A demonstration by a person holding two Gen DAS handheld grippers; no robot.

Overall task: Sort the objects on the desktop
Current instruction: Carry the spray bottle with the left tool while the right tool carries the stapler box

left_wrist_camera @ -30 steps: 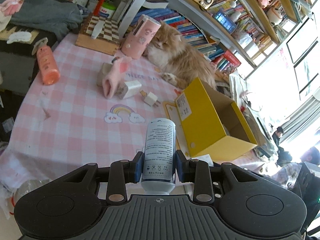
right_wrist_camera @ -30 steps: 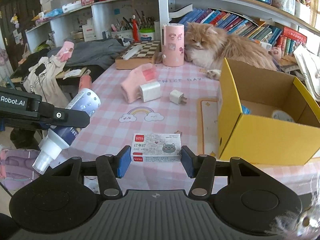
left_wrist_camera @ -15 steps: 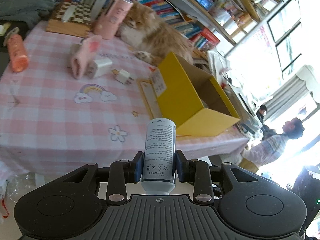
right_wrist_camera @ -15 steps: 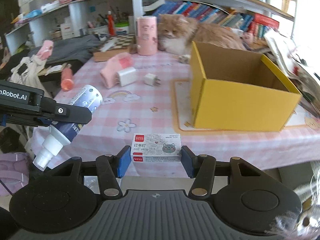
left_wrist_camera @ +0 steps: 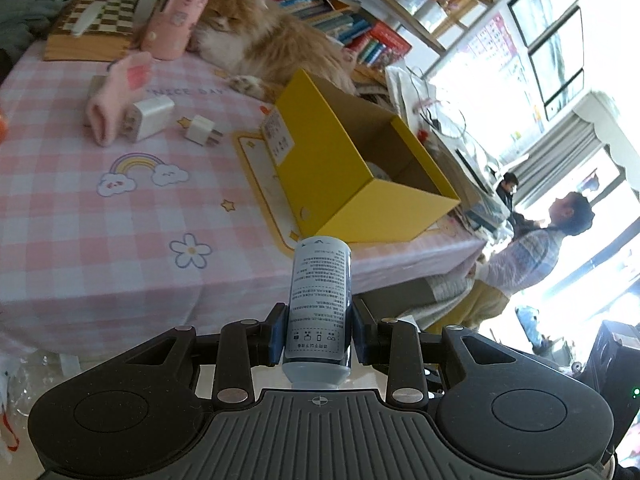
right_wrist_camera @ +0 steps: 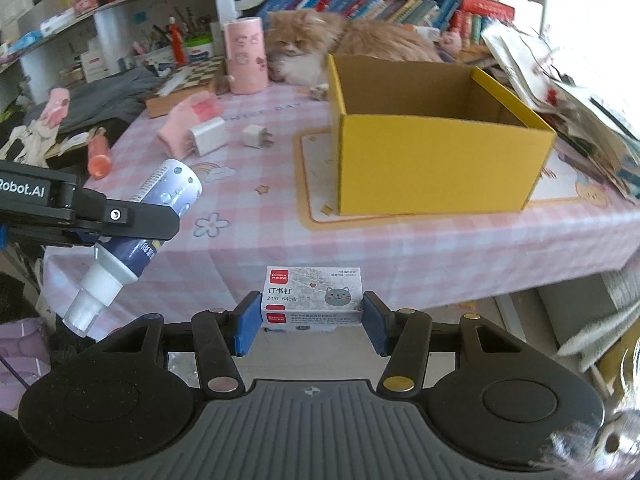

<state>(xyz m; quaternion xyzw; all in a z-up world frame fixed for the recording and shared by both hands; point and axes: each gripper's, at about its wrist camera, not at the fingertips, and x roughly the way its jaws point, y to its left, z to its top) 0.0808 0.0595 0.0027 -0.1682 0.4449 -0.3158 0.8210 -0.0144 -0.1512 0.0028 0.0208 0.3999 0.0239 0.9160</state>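
My left gripper (left_wrist_camera: 318, 336) is shut on a blue and white spray bottle (left_wrist_camera: 320, 296), held off the table's front edge; the bottle also shows in the right wrist view (right_wrist_camera: 160, 204), cap end down. My right gripper (right_wrist_camera: 312, 322) is shut on a small staples box (right_wrist_camera: 313, 294) with a cat picture, in front of the table. An open yellow cardboard box (right_wrist_camera: 436, 160) stands on the table's right side, also in the left wrist view (left_wrist_camera: 344, 176). On the pink checked cloth lie a white charger (right_wrist_camera: 208, 136), a small white plug (right_wrist_camera: 256, 136), a pink glove (right_wrist_camera: 188, 118) and an orange bottle (right_wrist_camera: 98, 156).
An orange cat (right_wrist_camera: 352, 44) lies behind the yellow box. A pink cylinder (right_wrist_camera: 245, 56) and a chessboard (left_wrist_camera: 88, 28) stand at the back. Papers (right_wrist_camera: 568, 92) are piled right of the box. People (left_wrist_camera: 532, 248) stand beyond the table's right end. Bookshelves run behind.
Both grippers have pulled back from the table and shifted right, so the table edge and yellow box now lie ahead. Each grip is unchanged.
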